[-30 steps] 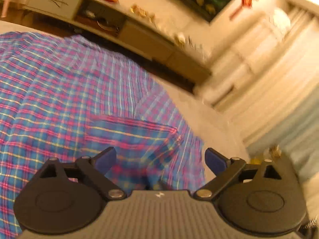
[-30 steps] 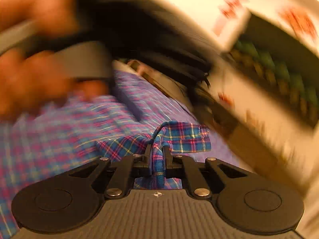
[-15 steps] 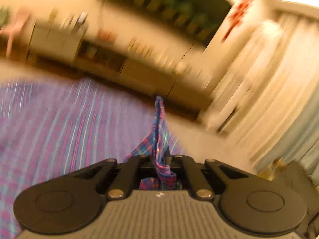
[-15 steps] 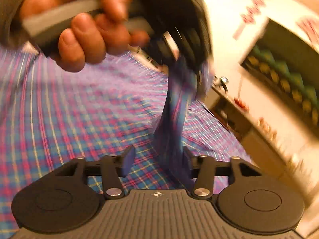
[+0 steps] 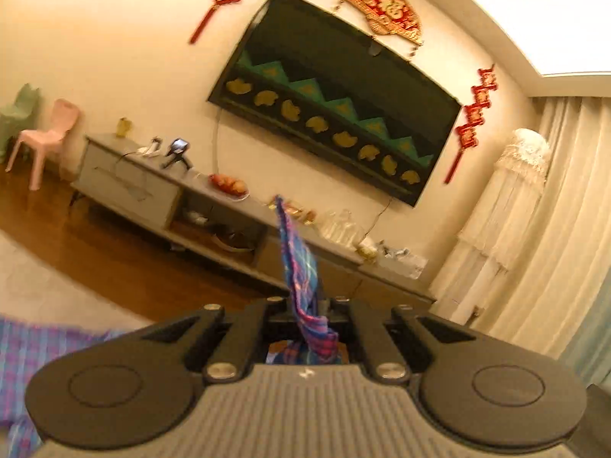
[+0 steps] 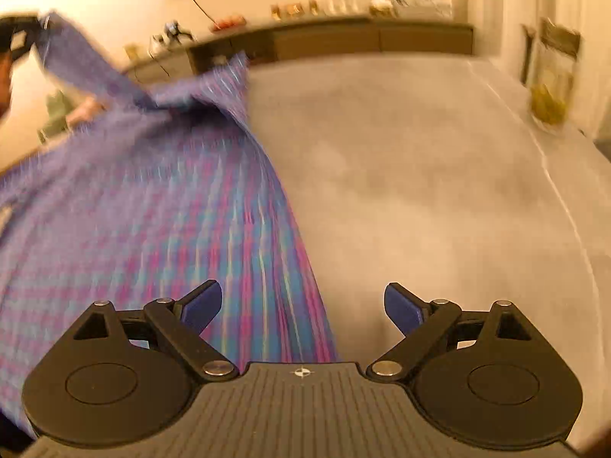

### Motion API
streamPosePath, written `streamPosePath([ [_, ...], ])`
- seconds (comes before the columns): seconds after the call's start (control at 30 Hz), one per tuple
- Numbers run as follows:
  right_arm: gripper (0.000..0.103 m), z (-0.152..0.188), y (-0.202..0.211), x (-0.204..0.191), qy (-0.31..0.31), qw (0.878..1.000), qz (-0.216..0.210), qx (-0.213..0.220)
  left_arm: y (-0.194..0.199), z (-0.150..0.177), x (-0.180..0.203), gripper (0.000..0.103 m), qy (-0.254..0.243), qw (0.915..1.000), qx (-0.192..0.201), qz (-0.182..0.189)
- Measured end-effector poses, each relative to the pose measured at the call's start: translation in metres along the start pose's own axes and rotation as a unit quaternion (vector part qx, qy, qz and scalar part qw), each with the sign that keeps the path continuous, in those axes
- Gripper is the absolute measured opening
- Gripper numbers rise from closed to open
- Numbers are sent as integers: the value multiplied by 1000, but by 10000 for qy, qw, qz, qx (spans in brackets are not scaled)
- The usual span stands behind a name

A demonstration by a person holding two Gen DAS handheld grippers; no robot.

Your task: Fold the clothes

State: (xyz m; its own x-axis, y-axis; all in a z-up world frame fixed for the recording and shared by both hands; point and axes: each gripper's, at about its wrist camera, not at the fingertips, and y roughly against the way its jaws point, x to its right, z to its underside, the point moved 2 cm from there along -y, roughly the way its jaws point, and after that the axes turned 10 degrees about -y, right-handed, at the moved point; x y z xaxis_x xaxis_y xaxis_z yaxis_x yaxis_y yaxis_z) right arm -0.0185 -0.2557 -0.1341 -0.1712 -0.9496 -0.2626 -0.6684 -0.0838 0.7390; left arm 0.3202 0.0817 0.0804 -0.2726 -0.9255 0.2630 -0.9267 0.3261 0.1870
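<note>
A blue, pink and yellow plaid shirt (image 6: 145, 206) lies across the left half of a grey padded surface (image 6: 420, 160). My left gripper (image 5: 305, 305) is shut on a pinch of the plaid shirt (image 5: 299, 267), whose edge sticks up between the fingers; it is raised and faces the far wall. In the right wrist view the left gripper (image 6: 23, 38) shows at top left, lifting the shirt's corner. My right gripper (image 6: 303, 307) is open and empty, low over the shirt's right edge.
A long TV cabinet (image 5: 214, 206) with small items runs along the far wall under a wall-mounted screen (image 5: 336, 99). A pink chair (image 5: 46, 133) stands far left. White curtains (image 5: 553, 210) hang at right. A bag (image 6: 550, 76) stands at the surface's far right edge.
My left gripper closed on the shirt and lifted it high. My right gripper let go of the shirt, opened wide and swung right toward the bare grey surface.
</note>
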Motion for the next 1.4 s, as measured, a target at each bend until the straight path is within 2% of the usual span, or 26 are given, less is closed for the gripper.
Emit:
streamPosePath([
  [0.07, 83, 15, 7, -4, 197, 9996, 190, 0, -8, -19, 5, 3, -83, 9998, 151, 65],
  [0.1, 58, 20, 12, -10, 312, 9991, 294, 52, -9, -29, 8, 3, -113, 9995, 271, 84],
  [0.13, 22, 20, 17, -18, 369, 9987, 329, 106, -10, -38, 10, 3, -152, 9991, 393, 91],
  [0.17, 16, 21, 21, -25, 373, 9984, 356, 223, -9, -47, 12, 3, -249, 9983, 518, 24],
  [0.27, 9, 29, 43, -55, 805, 9949, 120, 604, -7, -64, 13, 3, -501, 9958, 717, -268],
  [0.33, 9, 32, 52, -88, 1332, 9877, -118, 810, -6, -66, 5, 3, -600, 9951, 640, -447],
  [0.4, 9, 37, 54, -122, 1970, 9756, -253, 939, -10, -60, -4, 3, -743, 9942, 420, -661],
  [0.5, 9, 43, 36, -166, 2602, 9614, -468, 761, -10, -43, -22, 3, -833, 9913, 234, -993],
  [0.6, 9, 57, 18, -189, 2995, 9510, -560, 532, -7, -36, -43, 3, -724, 9894, 218, -1237],
  [0.67, 10, 50, 29, -188, 3040, 9485, -678, 575, -8, -34, -52, 3, -712, 9889, 178, -1288],
  [0.73, 38, 40, 54, -167, 2875, 9531, -520, 794, -12, -35, -53, 3, -771, 9895, 144, -1217],
  [0.77, 77, 37, 63, -154, 2763, 9560, -297, 939, -15, -36, -52, 3, -808, 9899, 139, -1160],
  [0.8, 94, 35, 71, -141, 2682, 9578, -73, 1035, -18, -37, -50, 3, -846, 9902, 134, -1102],
  [0.9, 94, 46, 81, -106, 2757, 9562, 560, 807, -29, -42, -40, 3, -961, 9908, 133, -941],
  [1.0, 89, 62, 73, -95, 2890, 9535, 700, 502, -41, -46, -23, 3, -984, 9916, 164, -818],
  [1.07, 77, 71, 67, -98, 3060, 9491, 667, 347, -46, -49, -11, 3, -977, 9923, 189, -736],
  [1.17, 74, 78, 57, -109, 3360, 9396, 586, 291, -50, -53, 7, 3, -1040, 9925, 249, -598],
  [1.2, 70, 78, 54, -112, 3435, 9370, 575, 282, -52, -56, 14, 3, -1067, 9925, 263, -543],
  [1.37, 70, 71, 51, -119, 3389, 9393, 382, 382, -61, -71, 47, 3, -1105, 9925, 398, -349],
  [1.4, 63, 70, 48, -120, 3374, 9401, 340, 337, -64, -75, 55, 3, -1083, 9928, 421, -293],
])
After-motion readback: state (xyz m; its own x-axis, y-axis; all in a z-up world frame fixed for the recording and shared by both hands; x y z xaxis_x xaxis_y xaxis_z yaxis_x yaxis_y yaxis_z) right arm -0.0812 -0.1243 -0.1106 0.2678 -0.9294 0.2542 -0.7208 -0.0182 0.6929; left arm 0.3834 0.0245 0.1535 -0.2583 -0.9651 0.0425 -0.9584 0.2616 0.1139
